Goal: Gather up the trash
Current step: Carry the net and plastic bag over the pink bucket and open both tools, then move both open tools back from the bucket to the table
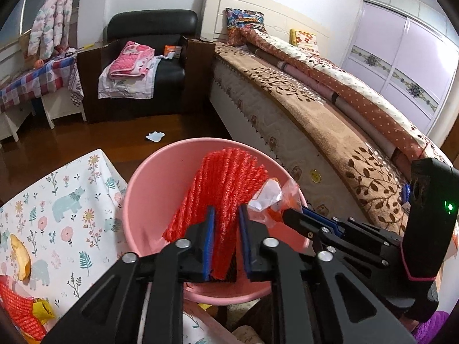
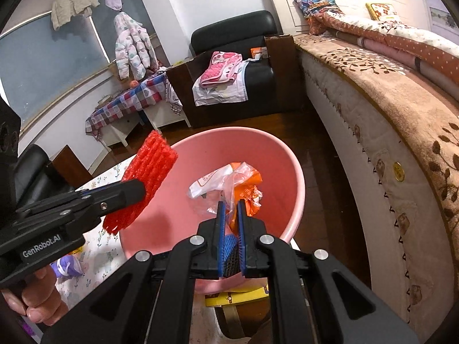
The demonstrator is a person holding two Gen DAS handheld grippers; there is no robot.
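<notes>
A pink bucket (image 1: pixel 149 169) (image 2: pixel 298 172) stands right ahead of both grippers. My left gripper (image 1: pixel 227 206) (image 2: pixel 139 190) is shut on a red foam net sleeve (image 1: pixel 226 177) (image 2: pixel 152 160), which sticks up over the bucket's left rim. My right gripper (image 2: pixel 231 202) (image 1: pixel 288 212) is shut on a crumpled clear, orange and white plastic wrapper (image 2: pixel 229 180) (image 1: pixel 268 197), held above the inside of the bucket. The bucket's inner wall and floor show pink, with nothing seen lying in it. A person's hand (image 2: pixel 37 301) grips the left tool's handle.
A floral tablecloth (image 1: pixel 57 200) on the left carries a yellow peel (image 1: pixel 21 255), another red net with a yellow scrap (image 1: pixel 20 312) and a purple item (image 2: pixel 67 266). A white scrap (image 1: pixel 155 136) lies on the wooden floor. The bed (image 1: pixel 315 114) runs along the right; a black armchair (image 1: pixel 149 71) stands behind.
</notes>
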